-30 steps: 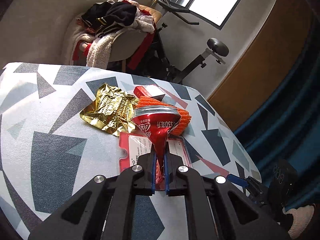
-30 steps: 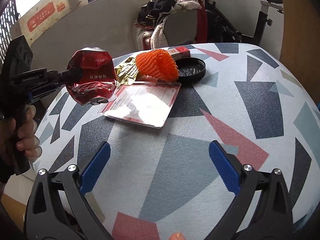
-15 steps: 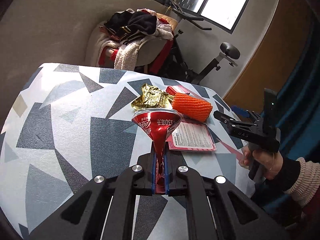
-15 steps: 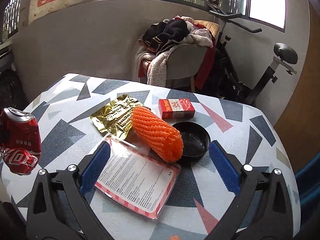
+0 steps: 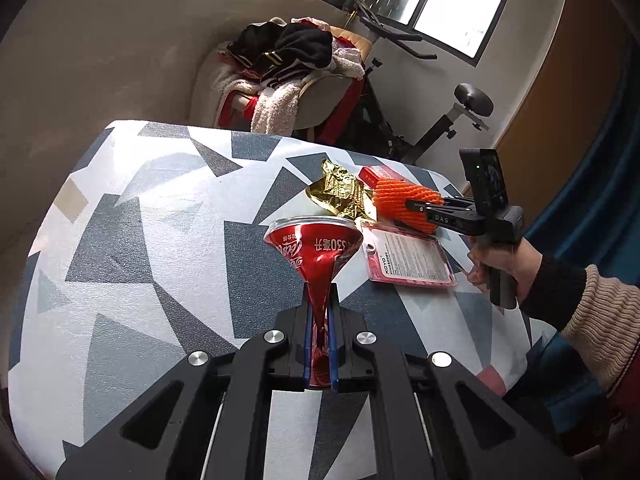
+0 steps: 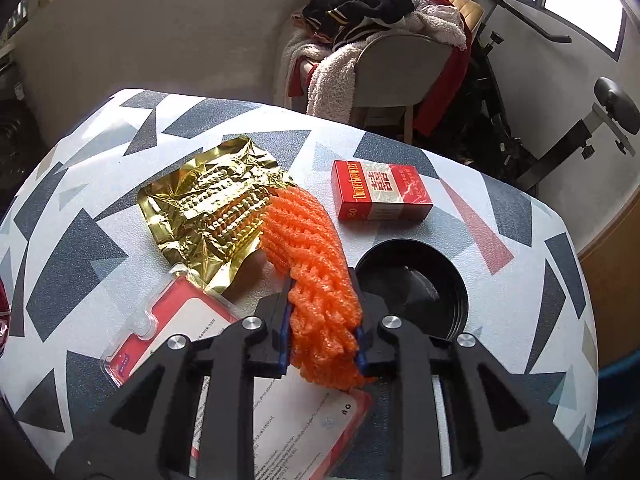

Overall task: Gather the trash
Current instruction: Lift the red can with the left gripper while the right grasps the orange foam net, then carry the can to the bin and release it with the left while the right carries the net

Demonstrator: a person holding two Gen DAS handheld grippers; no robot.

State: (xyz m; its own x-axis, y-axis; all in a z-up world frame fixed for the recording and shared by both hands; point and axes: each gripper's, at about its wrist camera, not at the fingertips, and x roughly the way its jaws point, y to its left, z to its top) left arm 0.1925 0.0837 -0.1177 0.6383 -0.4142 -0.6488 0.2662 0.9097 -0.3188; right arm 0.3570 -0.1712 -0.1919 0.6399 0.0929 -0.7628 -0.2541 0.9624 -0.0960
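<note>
My left gripper [image 5: 320, 304] is shut on a crushed red soda can [image 5: 316, 252] and holds it above the patterned table [image 5: 140, 240]. My right gripper [image 6: 322, 308] is shut on an orange foam net [image 6: 312, 264], which also shows in the left wrist view [image 5: 400, 200]. A crumpled gold foil wrapper [image 6: 212, 212] lies left of the net. A red cigarette box [image 6: 380, 192], a black round lid [image 6: 416, 284] and a red-and-white blister pack [image 6: 192, 320] lie around it.
A chair piled with clothes [image 6: 376, 12] stands behind the table, with an exercise bike [image 6: 600, 112] to its right. The table's edge curves close on all sides. A wooden panel [image 5: 560, 80] and blue curtain [image 5: 600, 200] stand at right.
My right gripper moved forward over the table and closed on the orange foam net. My left gripper drew back and left, still holding the can.
</note>
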